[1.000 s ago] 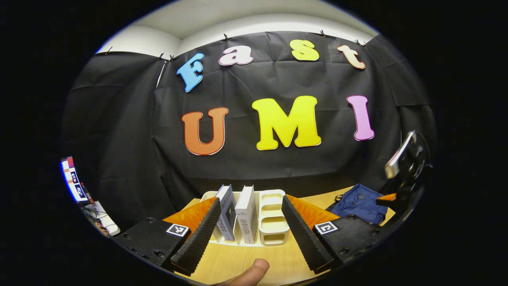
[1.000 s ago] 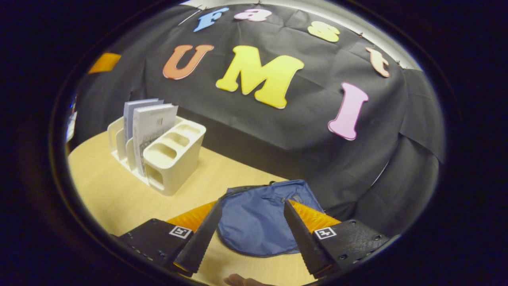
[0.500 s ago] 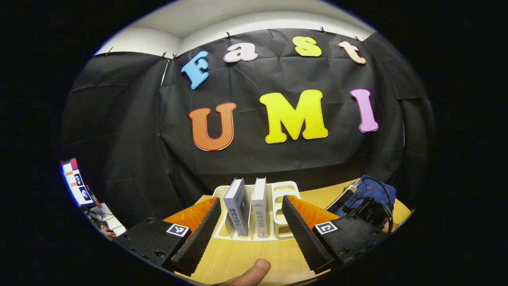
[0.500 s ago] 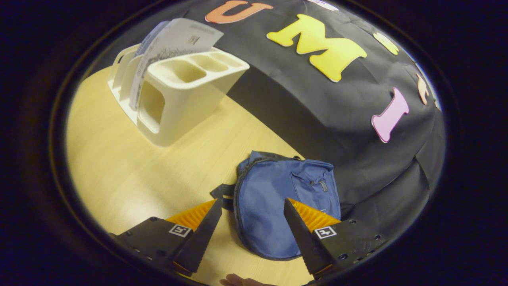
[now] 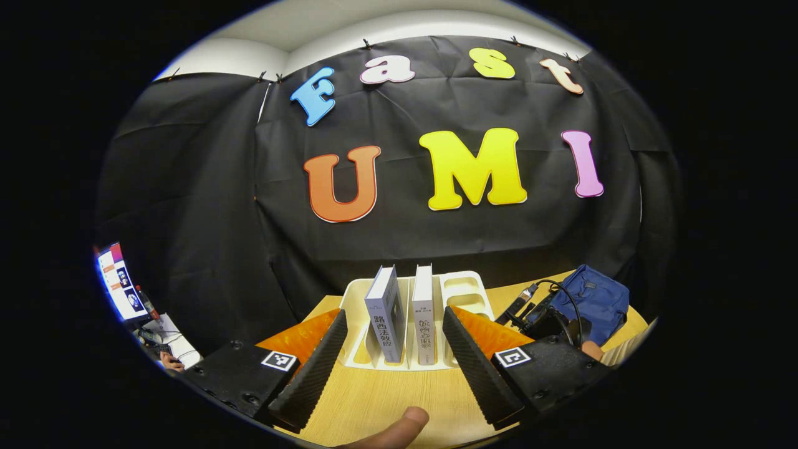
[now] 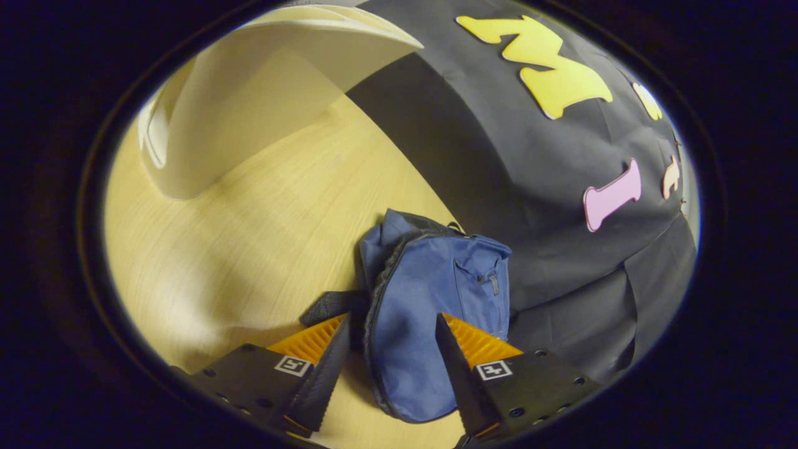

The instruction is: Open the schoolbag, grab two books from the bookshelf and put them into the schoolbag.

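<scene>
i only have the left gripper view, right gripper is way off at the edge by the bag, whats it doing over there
Observer: In the right gripper view the right gripper hangs just above the blue schoolbag, fingers open and straddling the bag's near end.
Operator: is the bag open
Observer: Not that I can see. The zipper line along its left edge looks closed, and the small front pocket faces up.
Operator: anything sticking out of it
Observer: A black strap pokes out on the left, lying on the wooden table beside the left finger.
</scene>
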The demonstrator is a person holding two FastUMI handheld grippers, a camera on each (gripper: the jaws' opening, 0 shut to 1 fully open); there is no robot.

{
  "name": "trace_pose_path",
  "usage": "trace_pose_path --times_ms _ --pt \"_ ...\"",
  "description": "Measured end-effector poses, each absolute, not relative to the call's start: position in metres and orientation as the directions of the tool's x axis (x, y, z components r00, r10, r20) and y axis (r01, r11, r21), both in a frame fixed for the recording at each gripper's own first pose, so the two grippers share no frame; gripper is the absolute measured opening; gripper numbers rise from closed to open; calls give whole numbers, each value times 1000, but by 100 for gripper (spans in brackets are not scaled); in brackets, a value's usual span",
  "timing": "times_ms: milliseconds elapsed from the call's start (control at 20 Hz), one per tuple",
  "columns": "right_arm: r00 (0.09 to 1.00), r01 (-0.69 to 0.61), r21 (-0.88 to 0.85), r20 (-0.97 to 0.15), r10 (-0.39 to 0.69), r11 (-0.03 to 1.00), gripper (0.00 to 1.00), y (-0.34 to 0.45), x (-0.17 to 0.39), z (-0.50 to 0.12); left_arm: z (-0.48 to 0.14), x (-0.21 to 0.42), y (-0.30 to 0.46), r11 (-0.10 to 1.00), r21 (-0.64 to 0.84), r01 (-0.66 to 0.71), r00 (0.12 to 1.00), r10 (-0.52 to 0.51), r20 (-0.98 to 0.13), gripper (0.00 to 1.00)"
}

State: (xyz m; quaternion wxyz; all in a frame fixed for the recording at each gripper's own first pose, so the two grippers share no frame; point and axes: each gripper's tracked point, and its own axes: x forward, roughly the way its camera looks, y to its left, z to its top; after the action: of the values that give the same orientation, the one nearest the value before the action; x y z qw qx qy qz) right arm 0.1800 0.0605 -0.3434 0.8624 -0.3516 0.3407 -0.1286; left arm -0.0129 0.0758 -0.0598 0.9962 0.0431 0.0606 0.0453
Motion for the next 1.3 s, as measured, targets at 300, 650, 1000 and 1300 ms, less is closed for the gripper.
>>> trace_pose_path --times_ms 300,650,1000,1300 --pt "714 -58 -634 -566 -412 771 36 66 185 -359 -63 -8 73 994 86 -72 988 83 -131 99" --pt "694 -78 -491 -651 -306 868 2 69 185 -352 -59 -5 78 992 89 -89 987 100 -123 99" --pt "655 -125 -306 -740 -153 944 0 63 179 -332 -57 -2 92 990 74 -122 985 130 -112 99" --pt "627 -184 -160 -779 -10 970 1 41 181 -271 -64 26 94 994 73 -84 983 95 -154 99"
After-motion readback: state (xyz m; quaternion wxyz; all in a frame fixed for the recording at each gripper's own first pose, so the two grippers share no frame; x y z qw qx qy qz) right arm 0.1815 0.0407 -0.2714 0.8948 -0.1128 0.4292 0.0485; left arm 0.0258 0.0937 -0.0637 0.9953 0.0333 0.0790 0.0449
